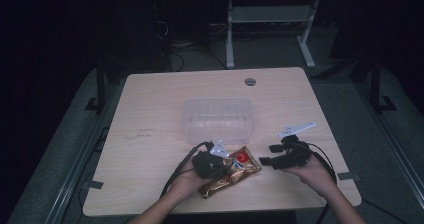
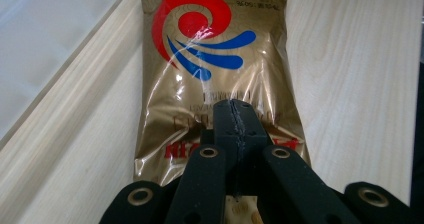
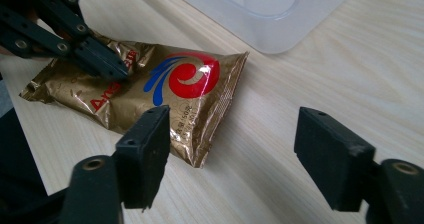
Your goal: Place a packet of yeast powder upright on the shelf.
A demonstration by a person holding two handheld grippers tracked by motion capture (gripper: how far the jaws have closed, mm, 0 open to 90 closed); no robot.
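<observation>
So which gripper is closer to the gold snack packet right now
Left. The left gripper is shut, its jaws over the gold snack packet. The right gripper is open beside the packet's sealed end, not touching it.

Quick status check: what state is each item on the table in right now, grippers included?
Gold snack packet: sealed, lying flat on the table beside the container, pinched by the left gripper.
Clear plastic container: open-topped, empty as far as visible.
Left gripper: jaws shut on the packet's middle.
Right gripper: jaws apart, nothing between them, near the packet's end.
</observation>
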